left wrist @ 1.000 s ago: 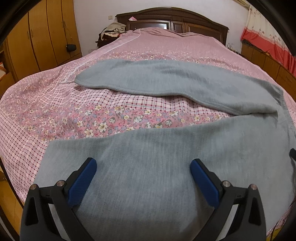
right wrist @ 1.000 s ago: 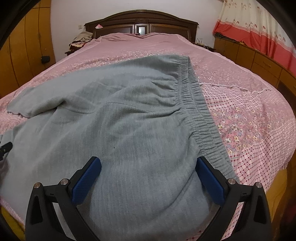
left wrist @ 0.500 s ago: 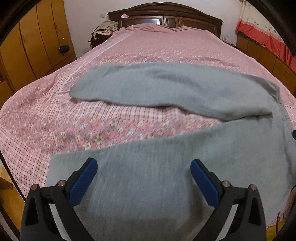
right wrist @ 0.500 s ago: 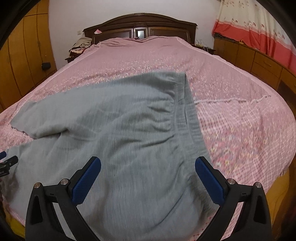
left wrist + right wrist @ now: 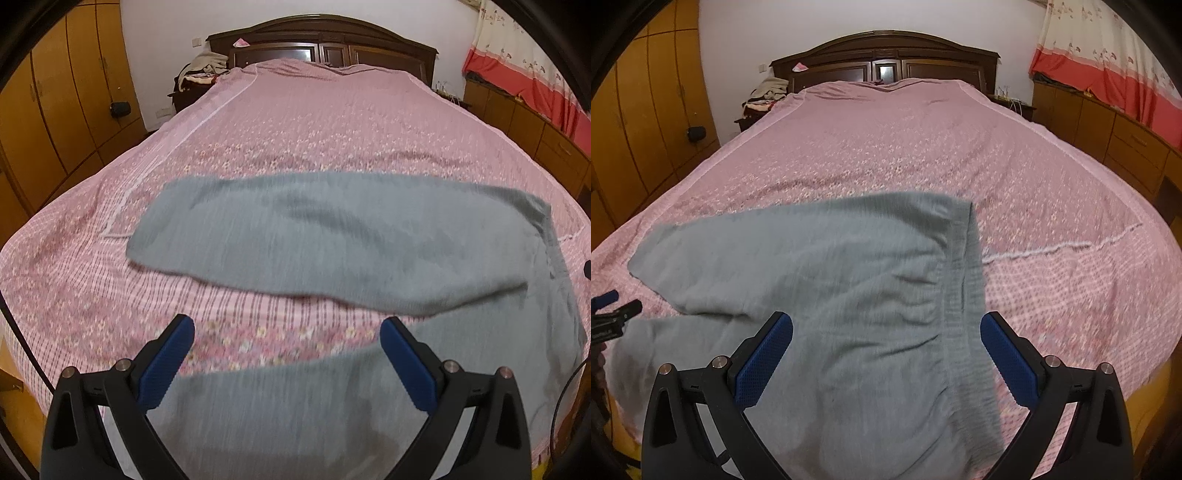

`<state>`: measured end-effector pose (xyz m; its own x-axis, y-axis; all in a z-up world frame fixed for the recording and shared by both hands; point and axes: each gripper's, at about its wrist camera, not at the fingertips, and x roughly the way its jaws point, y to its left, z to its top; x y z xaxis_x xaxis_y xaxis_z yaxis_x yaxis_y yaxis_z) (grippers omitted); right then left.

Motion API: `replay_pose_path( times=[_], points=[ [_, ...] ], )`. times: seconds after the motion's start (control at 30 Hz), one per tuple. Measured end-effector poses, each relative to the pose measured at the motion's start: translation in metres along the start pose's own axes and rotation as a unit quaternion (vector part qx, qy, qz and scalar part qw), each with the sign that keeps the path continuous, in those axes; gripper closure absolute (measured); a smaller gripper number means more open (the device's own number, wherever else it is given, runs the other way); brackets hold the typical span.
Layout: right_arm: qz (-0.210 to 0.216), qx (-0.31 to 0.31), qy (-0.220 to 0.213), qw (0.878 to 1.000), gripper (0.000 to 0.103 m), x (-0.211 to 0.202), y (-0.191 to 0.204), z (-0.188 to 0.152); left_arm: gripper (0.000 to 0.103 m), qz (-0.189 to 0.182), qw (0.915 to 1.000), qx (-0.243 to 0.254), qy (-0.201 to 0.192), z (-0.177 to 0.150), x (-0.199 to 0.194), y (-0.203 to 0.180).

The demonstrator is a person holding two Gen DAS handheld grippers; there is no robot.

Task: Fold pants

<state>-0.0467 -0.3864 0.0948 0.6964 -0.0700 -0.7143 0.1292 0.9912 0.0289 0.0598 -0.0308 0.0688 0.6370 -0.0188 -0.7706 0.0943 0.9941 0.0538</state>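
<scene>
Grey pants [image 5: 332, 240] lie spread on the pink bed, legs apart in a V. In the left wrist view the far leg stretches leftward across the middle and the near leg [image 5: 288, 417] runs under my left gripper [image 5: 288, 354], which is open and holds nothing. In the right wrist view the pants [image 5: 820, 280] show their elastic waistband [image 5: 964, 295] running toward the camera. My right gripper [image 5: 886, 350] hangs open above the seat, just left of the waistband. The left gripper's tip [image 5: 613, 314] shows at the left edge.
A pink floral bedspread [image 5: 314, 129] covers a large bed with a dark wooden headboard [image 5: 321, 40]. Wooden wardrobes [image 5: 59, 110] stand at left, low cabinets [image 5: 1108, 136] and a red curtain at right. Clothes pile [image 5: 203, 66] beside the headboard.
Both grippers have pulled back and up from the pants, so the garment looks smaller and lower in each view. Both have stayed open; the pants have not been moved.
</scene>
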Motion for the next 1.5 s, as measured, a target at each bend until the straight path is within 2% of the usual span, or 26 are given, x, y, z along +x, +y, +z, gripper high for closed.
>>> replay_pose_path(
  times=[0.3, 0.63, 0.83, 1.0, 1.3, 1.5],
  points=[
    [-0.009, -0.019, 0.020, 1.000, 0.000, 0.030, -0.007, 0.024, 0.001, -0.009, 0.9998, 0.012, 0.008, 0.033, 0.021, -0.009],
    [-0.009, -0.019, 0.056, 0.998, 0.000, 0.091, -0.026, 0.053, 0.001, 0.003, 0.9982, 0.058, 0.015, 0.086, 0.060, -0.025],
    [-0.019, -0.030, 0.064, 0.997, 0.000, 0.111, -0.032, 0.070, 0.001, -0.022, 0.9971, 0.068, 0.027, 0.111, 0.085, -0.034],
    [-0.033, -0.041, 0.069, 0.996, 0.000, 0.124, -0.032, 0.084, 0.001, -0.024, 0.9957, 0.078, 0.043, 0.129, 0.111, -0.038],
    [-0.048, -0.061, 0.069, 0.995, 0.000, 0.140, -0.030, 0.094, 0.001, -0.025, 0.9931, 0.096, 0.063, 0.150, 0.143, -0.036],
    [-0.059, -0.069, 0.072, 0.993, 0.000, 0.153, -0.030, 0.094, 0.001, -0.017, 0.9915, 0.098, 0.084, 0.150, 0.168, -0.033]
  ],
)
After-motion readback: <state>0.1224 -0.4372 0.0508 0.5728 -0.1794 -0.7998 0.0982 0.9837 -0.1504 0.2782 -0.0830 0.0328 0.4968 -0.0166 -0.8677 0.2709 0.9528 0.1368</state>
